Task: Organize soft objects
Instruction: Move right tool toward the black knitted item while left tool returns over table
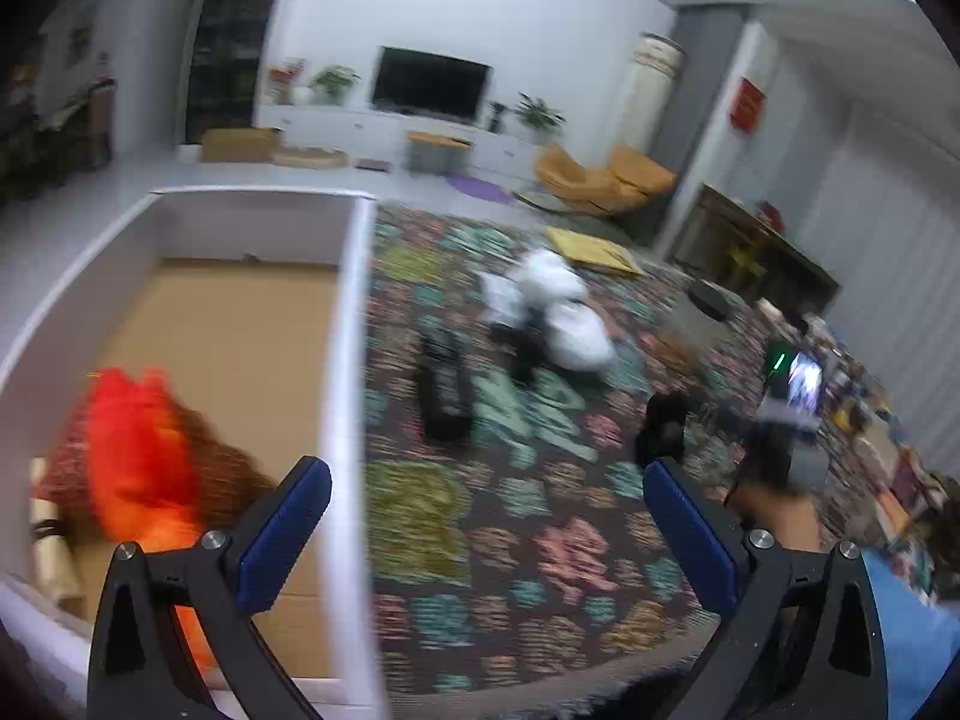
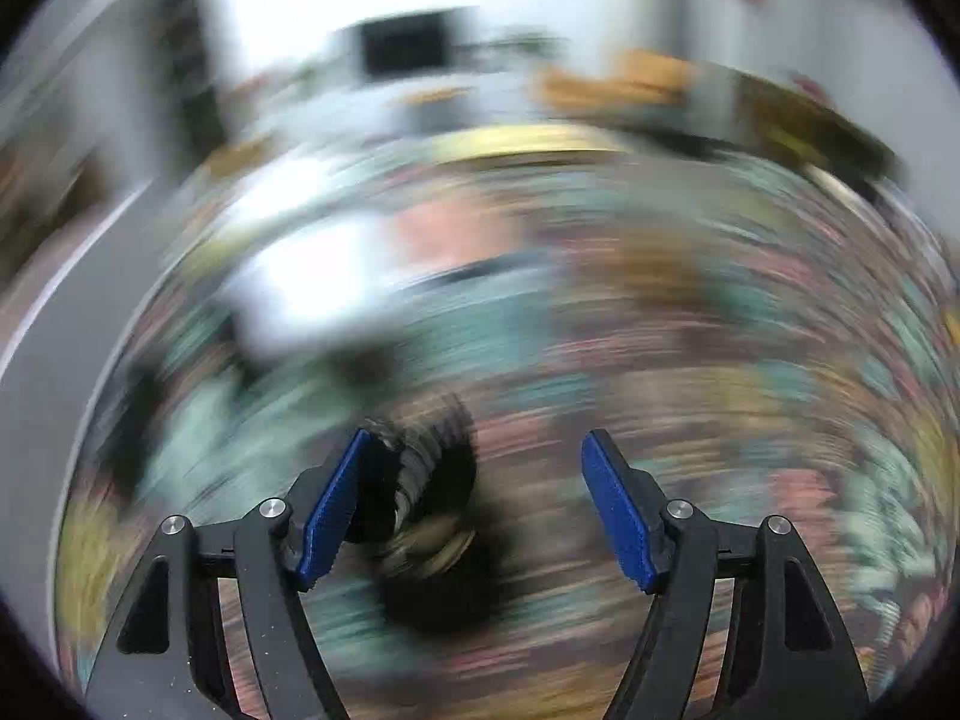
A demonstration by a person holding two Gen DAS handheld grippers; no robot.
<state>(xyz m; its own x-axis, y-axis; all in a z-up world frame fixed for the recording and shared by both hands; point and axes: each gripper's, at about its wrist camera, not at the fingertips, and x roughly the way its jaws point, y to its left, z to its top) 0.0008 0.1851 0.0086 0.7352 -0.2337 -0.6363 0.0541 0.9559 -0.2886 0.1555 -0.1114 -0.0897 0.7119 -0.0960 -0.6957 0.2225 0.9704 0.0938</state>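
Over on the left wrist view, left tongs (image 1: 486, 516) spread wide with nothing between the blue pads (image 1: 288, 531), hanging above the patterned rug (image 1: 510, 540) beside the right wall of a white box (image 1: 351, 360). Inside that box, on its cardboard floor at the near left: a red-and-orange plush toy (image 1: 141, 468) with brown fuzz around it, close to the left pad but apart from it. Farther out on the rug, a white stuffed toy (image 1: 552, 312) with dark parts, lying about mid-scene. Left of it, a flat black object (image 1: 444, 390), blurred, can't say what. Nearer and to the right, a small dark lump (image 1: 663, 420), also blurred. Far side of the room: TV (image 1: 429, 84) on a white cabinet, yellow armchairs (image 1: 606, 177) to the right.

Switching to the right wrist view, heavily smeared by motion. Right tongs (image 2: 474, 498) standing well open. Dark fuzzy object (image 2: 426, 504) sitting between the jaws, up against the left pad (image 2: 333, 516), well clear of the right one, so no squeeze visible. Whether it lies on the rug or hangs lifted, cannot tell. White blur (image 2: 300, 282) at the far left, likely the stuffed toy, too streaked to confirm.
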